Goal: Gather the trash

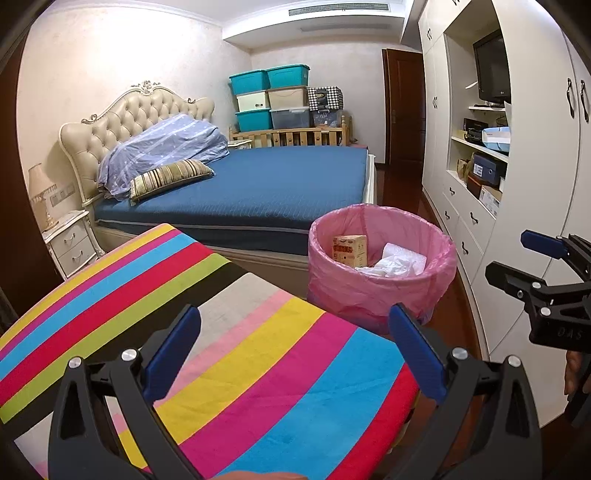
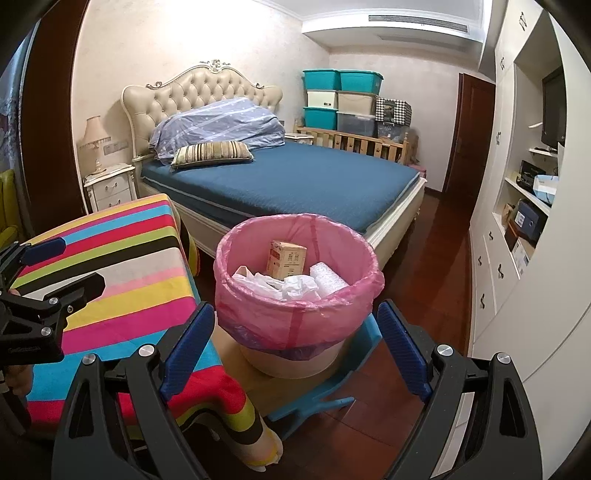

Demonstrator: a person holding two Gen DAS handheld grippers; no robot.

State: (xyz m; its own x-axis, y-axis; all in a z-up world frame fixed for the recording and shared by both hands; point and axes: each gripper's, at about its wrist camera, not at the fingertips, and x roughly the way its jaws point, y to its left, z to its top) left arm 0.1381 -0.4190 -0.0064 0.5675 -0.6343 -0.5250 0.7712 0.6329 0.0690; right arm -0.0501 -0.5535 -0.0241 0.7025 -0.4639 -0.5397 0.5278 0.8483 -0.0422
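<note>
Pink-lined bin [image 2: 295,291] dead ahead of right gripper [image 2: 295,354], jaws spread wide, empty. Box, paper and wrap already inside. Left gripper [image 1: 295,354], likewise wide and empty, over striped cloth [image 1: 258,369], bin ahead to its right. Nearer: the right. No loose trash visible.

Pale textured walls [image 1: 110,66] and a white ceiling with a long vent [image 1: 338,9]; a bed [image 1: 266,184] with blue cover and tufted cream headboard [image 1: 140,107]; a lamp [image 2: 94,140] on a white nightstand [image 2: 109,186] beside it; stacked storage bins [image 1: 273,98] behind a wooden rail [image 1: 295,134]; white built-in cabinets [image 2: 517,295] holding a TV [image 1: 493,68]; dark door [image 2: 469,133]; red-brown wood floor [image 2: 436,266].
</note>
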